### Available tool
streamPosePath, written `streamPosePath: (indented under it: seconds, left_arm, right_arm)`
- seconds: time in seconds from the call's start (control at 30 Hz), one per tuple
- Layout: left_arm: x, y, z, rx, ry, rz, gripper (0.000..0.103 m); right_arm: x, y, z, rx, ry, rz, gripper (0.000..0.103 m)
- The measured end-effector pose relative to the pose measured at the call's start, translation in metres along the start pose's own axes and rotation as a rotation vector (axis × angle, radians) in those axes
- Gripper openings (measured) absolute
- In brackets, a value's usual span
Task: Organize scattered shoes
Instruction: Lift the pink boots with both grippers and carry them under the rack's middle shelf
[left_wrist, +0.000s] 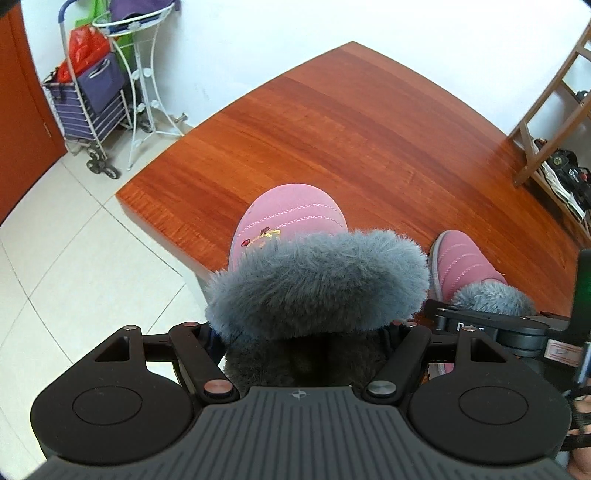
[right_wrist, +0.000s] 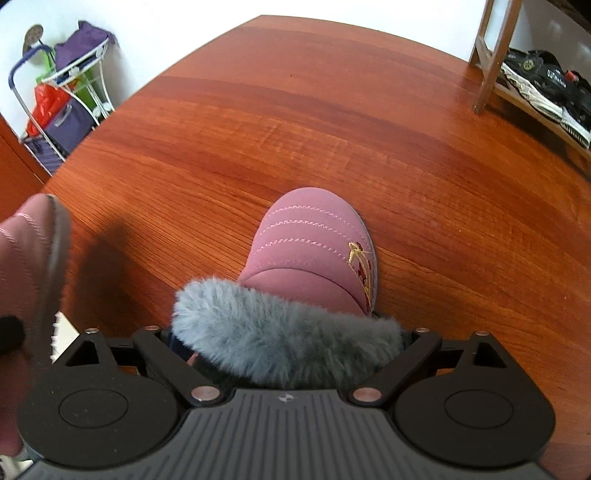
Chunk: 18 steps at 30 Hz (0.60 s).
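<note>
Shopping trolley (left_wrist: 88, 110) and white wire stand (left_wrist: 144, 81): stood at far left against the wall, on pale tiles.

Left gripper (left_wrist: 310, 332): jaws clamped on the left slipper (left_wrist: 291, 225) at its grey fur collar; pink toe is pointed away, over the edge of the wooden platform (left_wrist: 351, 129).

Right gripper (right_wrist: 286, 354): jaws closed on the right slipper (right_wrist: 317, 243), fur cuff filling the gap between them; toe is pointed away above the platform. Whether the sole touches the wood cannot be told.

Shoe rack (right_wrist: 495, 55): set at far right, dark sneakers (right_wrist: 543, 85) kept on its low shelf.
</note>
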<state>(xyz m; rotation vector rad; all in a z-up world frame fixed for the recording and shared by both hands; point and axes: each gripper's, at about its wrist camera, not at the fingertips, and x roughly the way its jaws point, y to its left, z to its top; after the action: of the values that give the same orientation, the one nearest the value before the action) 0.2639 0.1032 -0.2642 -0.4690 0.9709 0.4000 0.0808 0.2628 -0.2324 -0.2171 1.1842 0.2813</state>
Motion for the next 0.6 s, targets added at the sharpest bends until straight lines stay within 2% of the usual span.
streamPosePath:
  seconds: [0.13, 0.3, 0.47, 0.6]
  left_arm:
    - [-0.003, 0.0, -0.001, -0.003, -0.005, 0.002, 0.074]
    - [-0.003, -0.009, -0.001, 0.011, -0.007, -0.007, 0.074]
    - [0.001, -0.022, 0.002, 0.045, -0.003, -0.026, 0.074]
    - [0.003, -0.035, 0.004, 0.072, -0.001, -0.041, 0.074]
  right_arm:
    - [0.0, 0.002, -0.001, -0.025, -0.018, -0.012, 0.095]
    - [-0.004, -0.003, -0.004, -0.049, -0.054, -0.024, 0.08]
    - [-0.009, -0.012, -0.004, -0.054, -0.059, 0.0, 0.076]
    - [-0.015, -0.03, -0.002, -0.011, -0.051, 0.012, 0.076]
